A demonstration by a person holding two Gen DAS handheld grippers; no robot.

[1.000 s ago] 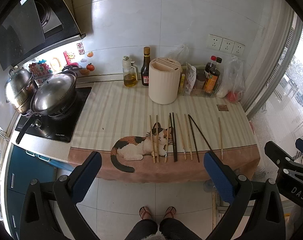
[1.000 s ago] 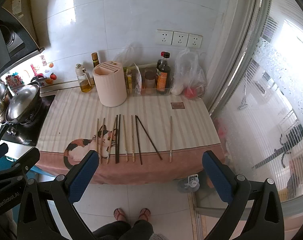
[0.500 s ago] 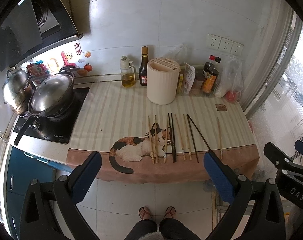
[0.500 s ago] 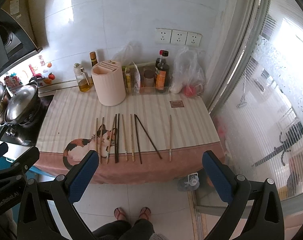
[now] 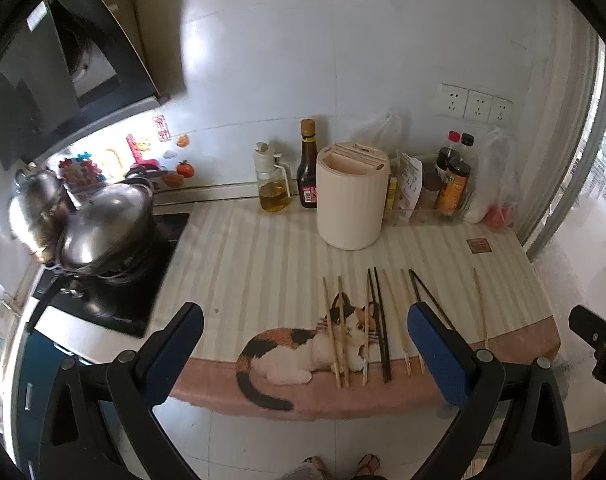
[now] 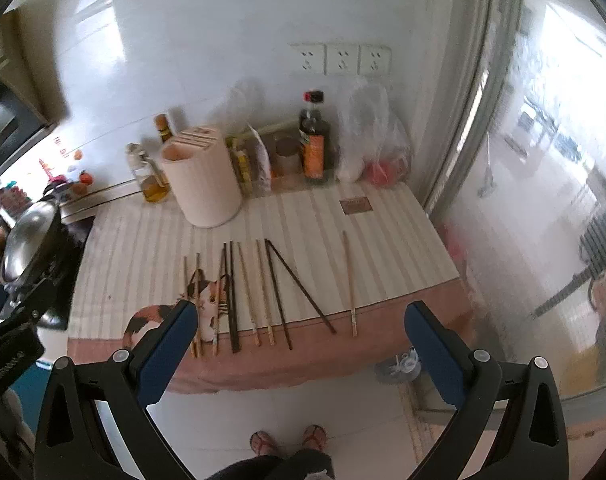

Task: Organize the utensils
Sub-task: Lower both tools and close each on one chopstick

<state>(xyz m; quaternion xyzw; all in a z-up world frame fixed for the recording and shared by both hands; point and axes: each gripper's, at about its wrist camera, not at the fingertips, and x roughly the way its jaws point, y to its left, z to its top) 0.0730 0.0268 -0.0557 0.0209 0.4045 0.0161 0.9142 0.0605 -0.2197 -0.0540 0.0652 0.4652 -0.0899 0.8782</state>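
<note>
Both hand-held grippers, left and right, released, empty. Approach chopsticks low; grasp one pair mid-shaft; deliver to holder.

Chopsticks lie side by side near the table's front edge, one stick apart to the right. Behind them stands the holder, with an oil jug and a bottle to its left and a tray of bottles and bags to its right. Pots sit on the stove at far left.
</note>
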